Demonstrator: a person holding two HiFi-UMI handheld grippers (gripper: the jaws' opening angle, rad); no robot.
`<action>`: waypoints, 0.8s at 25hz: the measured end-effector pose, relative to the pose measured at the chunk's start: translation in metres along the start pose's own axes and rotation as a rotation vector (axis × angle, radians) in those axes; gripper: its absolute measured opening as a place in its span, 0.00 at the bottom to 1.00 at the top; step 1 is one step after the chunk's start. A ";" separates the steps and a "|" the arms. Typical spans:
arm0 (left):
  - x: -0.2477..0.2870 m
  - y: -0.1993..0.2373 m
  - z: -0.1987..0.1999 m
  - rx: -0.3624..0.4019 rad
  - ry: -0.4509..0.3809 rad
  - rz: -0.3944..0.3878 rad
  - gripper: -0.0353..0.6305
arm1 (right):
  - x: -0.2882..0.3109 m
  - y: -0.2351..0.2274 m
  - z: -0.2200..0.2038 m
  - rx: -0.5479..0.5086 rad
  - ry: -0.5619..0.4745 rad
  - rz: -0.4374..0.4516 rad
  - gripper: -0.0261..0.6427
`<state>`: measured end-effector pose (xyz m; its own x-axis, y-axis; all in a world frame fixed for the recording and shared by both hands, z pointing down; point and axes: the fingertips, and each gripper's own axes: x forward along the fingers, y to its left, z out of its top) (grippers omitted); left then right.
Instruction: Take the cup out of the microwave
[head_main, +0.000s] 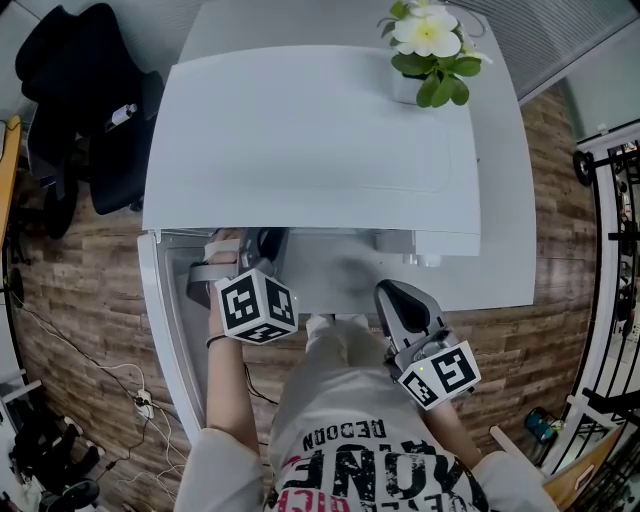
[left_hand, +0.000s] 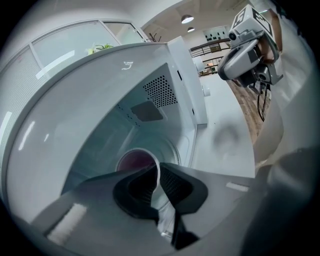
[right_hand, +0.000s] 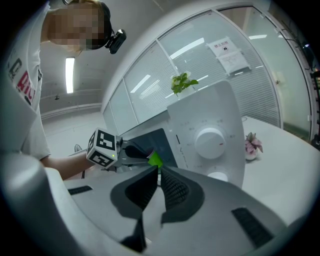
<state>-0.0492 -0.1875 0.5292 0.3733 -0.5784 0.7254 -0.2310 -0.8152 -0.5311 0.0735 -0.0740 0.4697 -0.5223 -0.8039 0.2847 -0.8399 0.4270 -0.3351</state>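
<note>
- head view: looking down on a white microwave on a white table, with a potted plant with a white flower sitting on top of it. the door is swung open at the left.
- the left gripper reaches into the opening, with its tips tucked under the top edge. the right gripper hangs in front of the microwave, off to the right and touching nothing. the cup itself is hidden from up here. there's a black office chair on the wood floor at upper left.
- left gripper view: this is the useful one. the cup, white with a dark reddish inside, stands on the turntable inside the microwave cavity. the left gripper is pinched onto the cup's rim, one pad inside the wall and one outside, so it has a proper hold on it. the right gripper shows at upper right, well apart.
- right gripper view: the right gripper has its jaws squeezed together with nothing in them. past them you can see the control panel's dial and the left gripper poking into the opening. a bit of bright green shows at its tip, can't tell what. a small pink flower sits on the table at the right.
</note>
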 end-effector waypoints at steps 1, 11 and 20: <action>-0.001 0.000 0.000 0.004 0.000 0.000 0.10 | 0.000 0.000 0.000 0.001 0.000 -0.002 0.08; -0.018 -0.003 0.003 0.047 -0.007 -0.009 0.10 | -0.001 0.008 0.000 0.005 -0.010 -0.015 0.08; -0.040 -0.012 0.004 0.065 -0.045 -0.023 0.10 | -0.002 0.024 -0.001 -0.004 -0.023 -0.027 0.08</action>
<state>-0.0574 -0.1550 0.5048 0.4183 -0.5563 0.7180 -0.1636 -0.8237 -0.5429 0.0537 -0.0616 0.4621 -0.4960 -0.8243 0.2729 -0.8542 0.4066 -0.3242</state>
